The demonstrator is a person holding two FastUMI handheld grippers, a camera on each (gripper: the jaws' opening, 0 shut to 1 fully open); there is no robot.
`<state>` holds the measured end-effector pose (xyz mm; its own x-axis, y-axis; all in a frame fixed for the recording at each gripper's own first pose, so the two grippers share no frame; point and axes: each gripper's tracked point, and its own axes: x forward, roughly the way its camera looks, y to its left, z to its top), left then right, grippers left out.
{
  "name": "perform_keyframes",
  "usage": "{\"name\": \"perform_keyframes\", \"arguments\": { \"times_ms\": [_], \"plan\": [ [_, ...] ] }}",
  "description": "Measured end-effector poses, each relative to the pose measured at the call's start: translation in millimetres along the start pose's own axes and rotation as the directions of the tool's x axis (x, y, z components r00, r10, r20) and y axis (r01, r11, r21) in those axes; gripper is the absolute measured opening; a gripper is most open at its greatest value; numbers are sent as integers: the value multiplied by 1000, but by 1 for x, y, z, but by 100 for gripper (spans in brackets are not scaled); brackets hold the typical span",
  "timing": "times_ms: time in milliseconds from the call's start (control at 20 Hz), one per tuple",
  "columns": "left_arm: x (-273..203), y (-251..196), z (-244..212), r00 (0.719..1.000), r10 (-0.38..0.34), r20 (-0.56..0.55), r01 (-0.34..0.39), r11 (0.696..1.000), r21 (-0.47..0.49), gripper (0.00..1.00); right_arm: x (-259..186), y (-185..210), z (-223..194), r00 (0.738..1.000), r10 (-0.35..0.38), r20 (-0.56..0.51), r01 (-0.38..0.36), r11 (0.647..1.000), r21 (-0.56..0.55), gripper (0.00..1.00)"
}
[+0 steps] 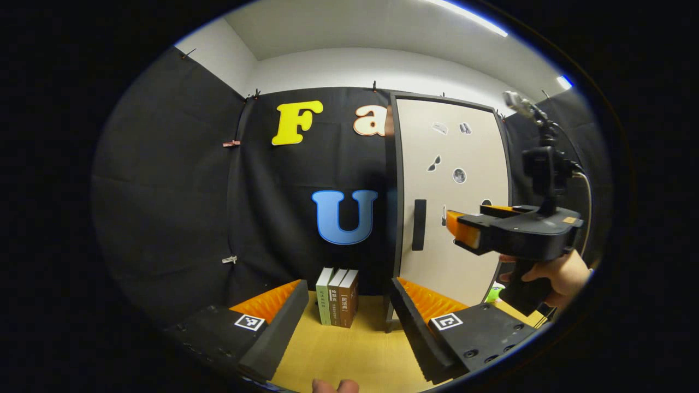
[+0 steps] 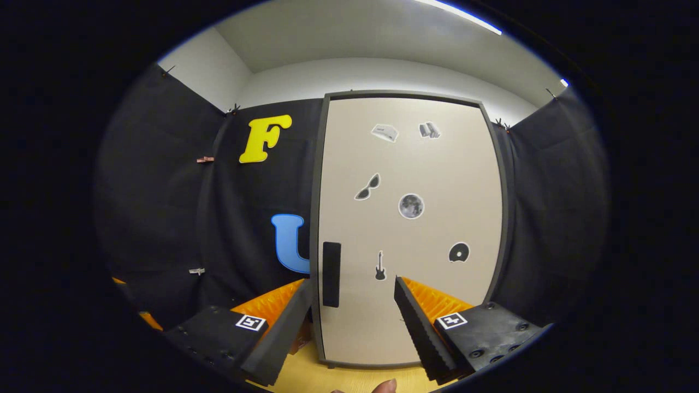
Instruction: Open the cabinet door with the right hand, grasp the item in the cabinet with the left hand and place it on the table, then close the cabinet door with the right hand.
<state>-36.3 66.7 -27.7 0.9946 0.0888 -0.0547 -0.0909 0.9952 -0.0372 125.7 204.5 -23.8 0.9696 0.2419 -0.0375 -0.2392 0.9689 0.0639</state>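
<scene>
Currently the cabinet door (image 2: 409,229) is closed, its dark vertical handle (image 2: 331,274) at the left edge, with small stickers (image 2: 410,206) scattered over the pale panel. Right gripper (image 2: 352,322) faces the door squarely, jaws spread wide, the handle showing in the gap between its fingers; not touching. In the left gripper view the right gripper (image 1: 469,232) hangs in front of the door (image 1: 453,202), held by a hand (image 1: 557,275). Left gripper (image 1: 349,333) is also wide apart, over the wooden table (image 1: 349,355). Three upright books (image 1: 337,297) stand just left of the cabinet. Item inside cabinet hidden behind the door.
</scene>
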Motion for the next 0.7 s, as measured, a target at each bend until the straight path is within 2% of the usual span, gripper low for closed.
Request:
{"name": "perform_keyframes", "arguments": {
  "times_ms": [300,700],
  "plan": [
    [-4,10,-9,999,33,-23,-33,999,-7,95,64,6,-17,1000,-18,4,18,999,-40,97],
    [-17,26,-22,993,99,-57,-100,995,-21,95,115,7,-46,998,-62,-18,61,995,-81,95]
  ]
}}
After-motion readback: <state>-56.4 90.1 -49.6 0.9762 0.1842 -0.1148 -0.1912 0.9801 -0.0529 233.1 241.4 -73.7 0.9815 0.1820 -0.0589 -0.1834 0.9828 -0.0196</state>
